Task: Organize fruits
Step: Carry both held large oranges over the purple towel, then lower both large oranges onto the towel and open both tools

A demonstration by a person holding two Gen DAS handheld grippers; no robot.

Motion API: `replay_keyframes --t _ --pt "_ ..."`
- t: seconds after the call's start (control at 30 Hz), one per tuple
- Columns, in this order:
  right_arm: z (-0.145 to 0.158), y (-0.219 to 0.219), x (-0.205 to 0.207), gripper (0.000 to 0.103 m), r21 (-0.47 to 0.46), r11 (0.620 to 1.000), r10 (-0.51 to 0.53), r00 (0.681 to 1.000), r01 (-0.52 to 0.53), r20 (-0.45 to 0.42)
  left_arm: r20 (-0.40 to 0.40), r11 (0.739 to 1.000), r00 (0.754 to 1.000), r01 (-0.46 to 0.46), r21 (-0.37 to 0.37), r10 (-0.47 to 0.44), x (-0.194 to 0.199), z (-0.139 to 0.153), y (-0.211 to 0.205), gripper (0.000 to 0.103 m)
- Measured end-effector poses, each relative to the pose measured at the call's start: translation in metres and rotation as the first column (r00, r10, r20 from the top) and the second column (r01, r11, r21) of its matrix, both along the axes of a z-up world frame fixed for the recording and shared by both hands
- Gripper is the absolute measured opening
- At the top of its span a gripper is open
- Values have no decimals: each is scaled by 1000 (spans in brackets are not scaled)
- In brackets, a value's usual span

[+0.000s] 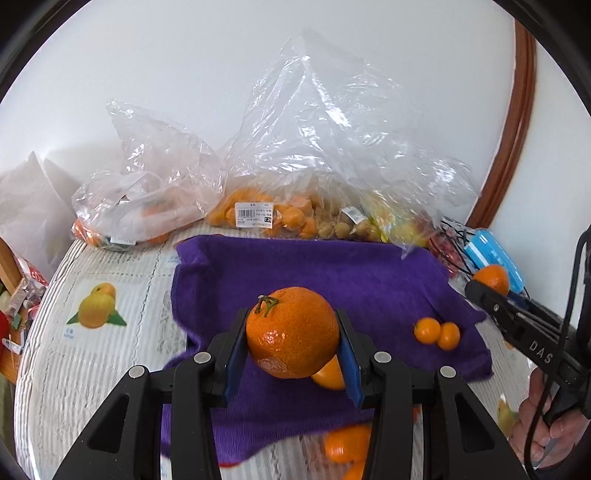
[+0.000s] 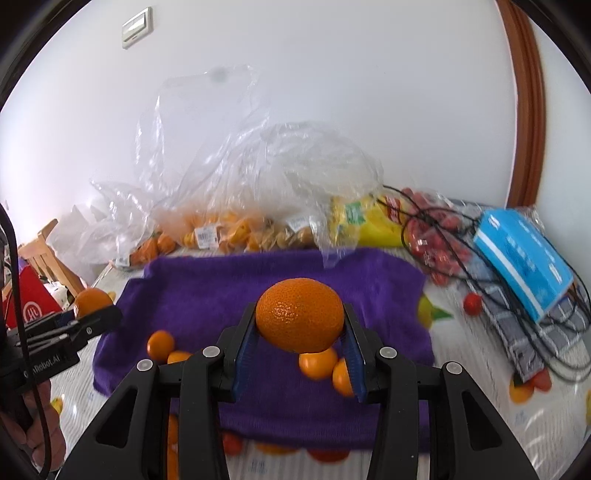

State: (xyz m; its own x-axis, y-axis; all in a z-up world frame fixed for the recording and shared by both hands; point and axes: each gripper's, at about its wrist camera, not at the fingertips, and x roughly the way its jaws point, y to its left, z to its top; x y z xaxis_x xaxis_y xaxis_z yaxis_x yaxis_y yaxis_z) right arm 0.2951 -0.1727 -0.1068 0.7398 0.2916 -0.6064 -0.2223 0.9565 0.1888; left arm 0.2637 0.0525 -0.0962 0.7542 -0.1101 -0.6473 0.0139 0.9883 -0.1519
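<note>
The left gripper (image 1: 292, 349) is clamped on a round orange mandarin with a green stem (image 1: 292, 332), its blue pads pressing the fruit's two sides; the fruit sits between the fingertips, stem turned up and to the left, raised above a purple knitted cloth (image 1: 295, 266). The right gripper (image 2: 300, 341) likewise grips a stemless round orange mandarin (image 2: 300, 314) between its blue pads, held clear of the same cloth.

Only the left wrist view shows the stem, a printed picture of two yellow citrus fruits with green leaves (image 1: 98, 310) on the pale striped table cover (image 1: 110, 369), and the letters "DAS" on the side of the right gripper, with a hand (image 1: 543, 424) on its handle. Only the right wrist view shows a white wall switch plate (image 2: 137, 26), a red carton with a white emblem (image 2: 31, 306), a small red tomato (image 2: 472, 302) loose on the cover, and "Robot.AI" on the left gripper's body.

Two small orange kumquats (image 1: 437, 332) lie touching on the cloth, near its right edge in the left view. Behind the cloth, clear plastic bags (image 1: 314, 147) hold orange fruit with white barcode labels (image 1: 255, 215), too small to read. A blue box (image 2: 524, 254) lies tilted at the right over black cables.
</note>
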Motion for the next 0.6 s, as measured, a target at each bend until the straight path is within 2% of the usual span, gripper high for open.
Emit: replay_keyframes --t 0.13,0.23,0.37,0.6 --pt "6 6 15 43 -27 1000 6 1000 -5 25 -2 1000 1000 -11 12 11 15 -4 0 42" --pt "-2 8 21 43 -32 999 3 1000 -2 25 -12 999 999 -31 18 31 22 -14 3 42" --pt "-22 8 29 43 -33 999 11 1000 -11 -20 -21 999 999 -45 15 45 24 -24 8 42" --pt "-38 9 35 43 -8 1000 20 999 -20 -50 -45 999 998 -52 6 53 26 -34 12 42"
